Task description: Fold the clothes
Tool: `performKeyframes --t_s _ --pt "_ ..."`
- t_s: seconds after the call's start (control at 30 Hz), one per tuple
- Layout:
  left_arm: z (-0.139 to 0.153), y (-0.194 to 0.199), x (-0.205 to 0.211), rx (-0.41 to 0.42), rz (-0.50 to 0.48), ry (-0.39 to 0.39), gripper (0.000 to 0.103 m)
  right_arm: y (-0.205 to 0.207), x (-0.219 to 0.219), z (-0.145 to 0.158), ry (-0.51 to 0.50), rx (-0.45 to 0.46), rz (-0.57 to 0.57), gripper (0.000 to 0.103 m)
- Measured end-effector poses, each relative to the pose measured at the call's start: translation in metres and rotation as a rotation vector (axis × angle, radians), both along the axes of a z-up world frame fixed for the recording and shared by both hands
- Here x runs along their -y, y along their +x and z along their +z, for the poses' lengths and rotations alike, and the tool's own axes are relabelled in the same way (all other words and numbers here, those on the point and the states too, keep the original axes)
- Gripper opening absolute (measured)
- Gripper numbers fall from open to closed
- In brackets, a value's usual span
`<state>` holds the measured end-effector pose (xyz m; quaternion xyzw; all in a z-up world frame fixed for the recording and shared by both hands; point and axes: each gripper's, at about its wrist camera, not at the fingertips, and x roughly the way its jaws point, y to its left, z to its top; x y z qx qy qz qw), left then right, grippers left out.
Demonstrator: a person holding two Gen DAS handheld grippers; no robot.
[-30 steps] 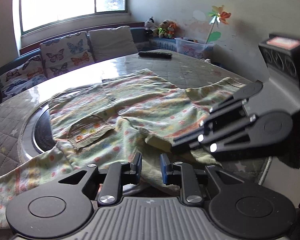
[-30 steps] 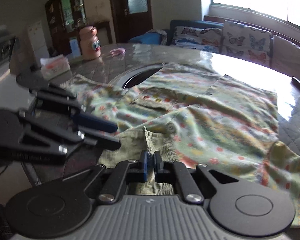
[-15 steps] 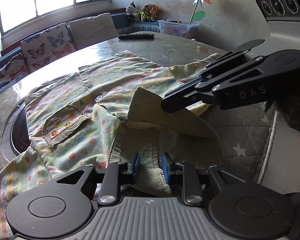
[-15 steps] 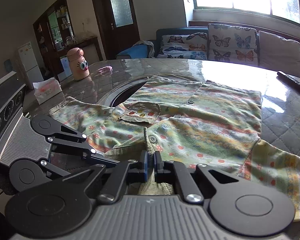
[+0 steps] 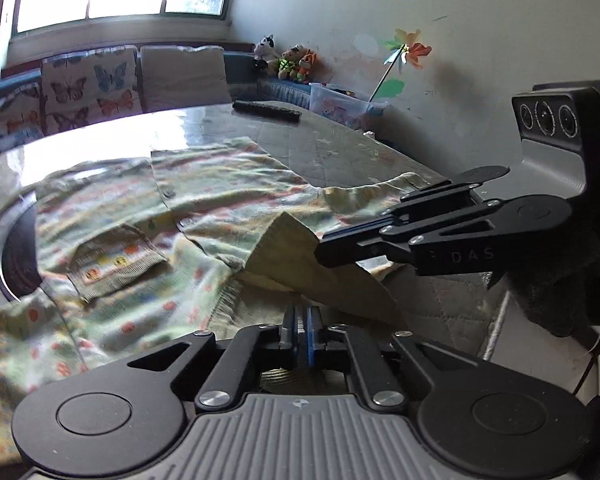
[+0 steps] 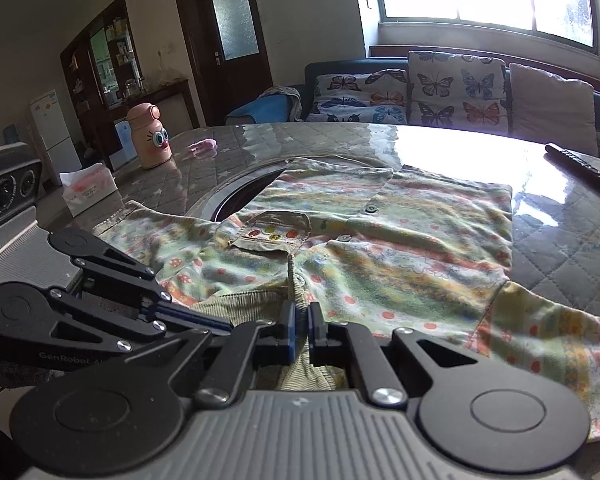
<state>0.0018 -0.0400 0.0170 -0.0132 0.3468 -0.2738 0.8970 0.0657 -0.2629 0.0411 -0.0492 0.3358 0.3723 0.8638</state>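
Quilted tabletop (image 6: 560,240) is carrying the shirt (image 6: 400,240), lying flat, front up. Left gripper (image 5: 300,320) and right gripper (image 6: 300,328) are each pinching the near collar edge, jaws closed on cloth. Fabric is likely handling light, limp and non-slippery; gripping at ribbed edges and seams is advisable, since unsupported panels will probably be sagging.

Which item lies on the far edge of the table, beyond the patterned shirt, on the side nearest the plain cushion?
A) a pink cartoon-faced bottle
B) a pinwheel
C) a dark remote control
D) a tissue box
C: a dark remote control lies flat on the table past the shirt, in front of the plain cushion; the left wrist view shows it too.
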Motion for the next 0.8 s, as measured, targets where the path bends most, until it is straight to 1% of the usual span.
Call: performKeyframes --t_s 0.07,0.2,0.23,0.27,0.43,0.53,0.57,0.7,0.77,0.8 --pt "-0.003 0.002 0.003 -0.011 -0.009 -0.009 0.005 0.000 0.000 0.001 0.001 0.002 0.002 0.005" --pt "-0.017 0.006 0.010 -0.054 -0.036 0.004 0.004 -0.003 -0.004 0.002 0.000 0.000 0.021 0.005" --pt "-0.021 0.007 0.011 -0.068 -0.045 0.009 0.000 -0.004 -0.005 0.002 -0.002 -0.001 0.026 0.005" --pt "-0.024 0.007 0.013 -0.077 -0.052 0.009 0.000 -0.004 -0.006 0.001 -0.004 -0.001 0.031 0.005" --pt "-0.024 0.005 0.011 -0.078 -0.067 -0.005 0.000 -0.007 -0.016 -0.003 -0.017 -0.024 0.090 0.005" --pt "-0.014 -0.004 0.005 -0.046 -0.078 -0.004 0.000 -0.010 -0.018 -0.002 -0.018 -0.025 0.119 0.007" --pt "-0.010 -0.008 0.002 -0.031 -0.078 -0.001 0.001 -0.009 -0.017 0.000 -0.001 -0.030 0.125 0.007" --pt "0.004 -0.012 -0.016 0.017 -0.023 0.026 0.001 -0.004 -0.011 0.008 0.044 -0.040 0.113 0.009" --pt "0.007 -0.010 -0.026 0.030 0.021 0.037 0.001 -0.003 -0.016 0.002 0.020 -0.037 0.113 0.009" --pt "0.006 -0.006 -0.031 0.021 0.053 0.039 0.001 -0.002 -0.018 0.000 0.008 -0.036 0.113 0.009"
